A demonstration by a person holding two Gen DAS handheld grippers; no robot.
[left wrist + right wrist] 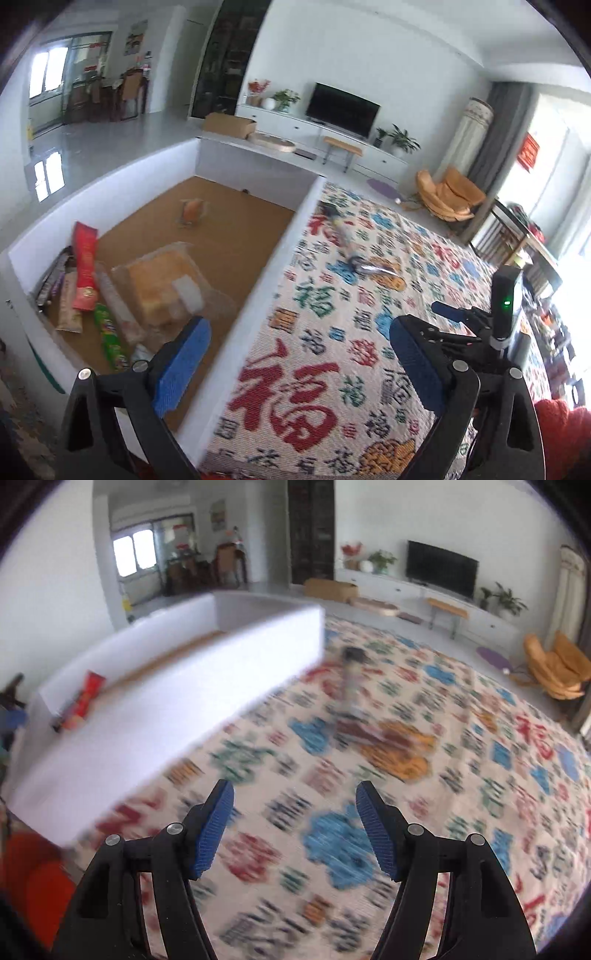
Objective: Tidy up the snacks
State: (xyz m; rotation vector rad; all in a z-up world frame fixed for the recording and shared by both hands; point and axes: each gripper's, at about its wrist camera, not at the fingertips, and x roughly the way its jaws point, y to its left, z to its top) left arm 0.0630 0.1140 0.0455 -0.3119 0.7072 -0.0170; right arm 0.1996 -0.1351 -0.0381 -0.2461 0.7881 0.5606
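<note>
Evidently both the left gripper [299, 354] and right gripper [295, 827] hang with fingers apart, holding nothing. The remaining wrapped snack [351, 247] lies on the patterned cloth [332, 369], just beside the white box [280, 254]. Its long axis runs away from the grippers. Probably light and crinkly; grip mid-length, gently.
</note>
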